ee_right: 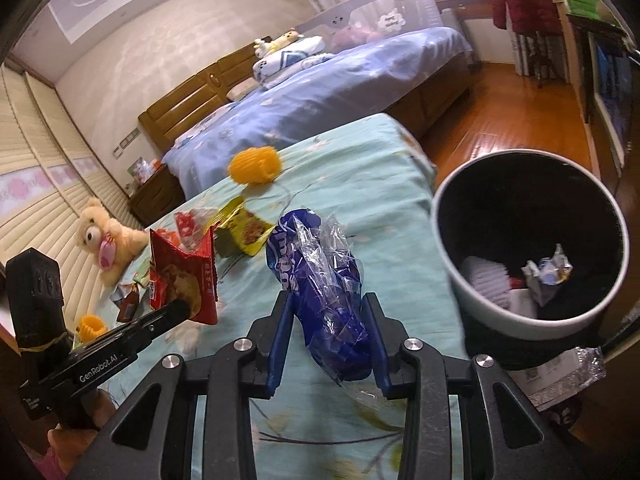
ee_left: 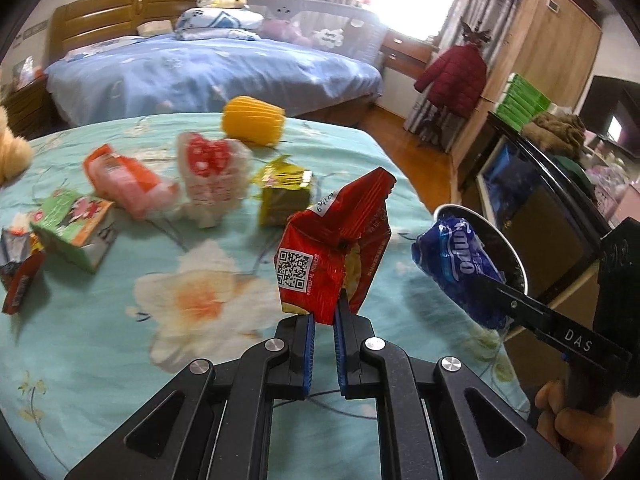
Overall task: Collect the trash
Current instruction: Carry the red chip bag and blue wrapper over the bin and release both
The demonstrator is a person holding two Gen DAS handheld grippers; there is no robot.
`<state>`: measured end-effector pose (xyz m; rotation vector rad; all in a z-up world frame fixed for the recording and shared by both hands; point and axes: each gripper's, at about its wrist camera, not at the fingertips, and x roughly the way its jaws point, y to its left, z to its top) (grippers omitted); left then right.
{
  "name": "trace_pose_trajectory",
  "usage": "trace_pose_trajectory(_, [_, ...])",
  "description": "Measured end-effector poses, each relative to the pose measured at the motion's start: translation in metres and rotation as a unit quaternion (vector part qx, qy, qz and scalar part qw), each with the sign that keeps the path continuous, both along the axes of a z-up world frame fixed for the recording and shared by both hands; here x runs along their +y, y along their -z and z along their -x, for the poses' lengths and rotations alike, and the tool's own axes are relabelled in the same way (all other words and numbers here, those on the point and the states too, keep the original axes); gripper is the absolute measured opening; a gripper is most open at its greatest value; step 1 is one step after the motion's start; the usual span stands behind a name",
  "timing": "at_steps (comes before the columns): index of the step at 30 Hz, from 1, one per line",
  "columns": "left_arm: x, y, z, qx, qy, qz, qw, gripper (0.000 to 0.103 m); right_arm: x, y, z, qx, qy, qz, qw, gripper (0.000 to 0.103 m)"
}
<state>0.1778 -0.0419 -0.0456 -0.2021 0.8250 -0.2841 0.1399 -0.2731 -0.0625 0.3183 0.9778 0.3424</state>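
Observation:
My left gripper point(ee_left: 325, 312) is shut on a red snack wrapper point(ee_left: 332, 248) with a QR code and holds it above the teal floral bedspread point(ee_left: 200, 300). The wrapper also shows in the right wrist view point(ee_right: 184, 276). My right gripper point(ee_right: 328, 320) is shut on a blue plastic wrapper point(ee_right: 320, 276), seen too in the left wrist view point(ee_left: 460, 268). A round trash bin point(ee_right: 452, 264) with a pale rim stands off the bed's right edge and holds some crumpled trash. More trash lies on the bed: a yellow-green packet point(ee_left: 284, 196), a red-and-white bag point(ee_left: 210, 176), an orange-pink packet point(ee_left: 124, 180), a green box point(ee_left: 76, 228).
A yellow foam net point(ee_left: 254, 120) lies at the far bed edge. A teddy bear point(ee_right: 106, 240) sits at the left. A second bed with blue covers point(ee_left: 200, 72) is behind. Wooden floor point(ee_right: 500, 132), a cabinet and a red coat point(ee_left: 452, 76) are to the right.

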Motion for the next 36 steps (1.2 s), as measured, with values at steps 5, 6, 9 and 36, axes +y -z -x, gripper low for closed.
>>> trace_pose_trajectory(5, [-0.019,-0.002,-0.01,-0.002,0.02,-0.004,0.9998,0.007,-0.018,-0.002,0.0,-0.003,0.019,0.003,1.0,0.035])
trace_pose_trajectory(6, [-0.024,-0.002,-0.013,-0.002,0.025,-0.005,0.9997,0.007,-0.021,-0.002,0.001,-0.004,0.023,0.004,1.0,0.035])
trace_pose_trajectory(9, [-0.036,-0.002,-0.015,-0.004,0.036,-0.009,0.9993,0.007,-0.033,-0.003,0.001,-0.005,0.033,0.006,0.999,0.035])
trace_pose_trajectory(36, [-0.128,0.006,-0.07,0.0,0.118,-0.037,0.9924,0.007,-0.11,0.0,-0.018,0.002,0.11,0.034,0.993,0.035])
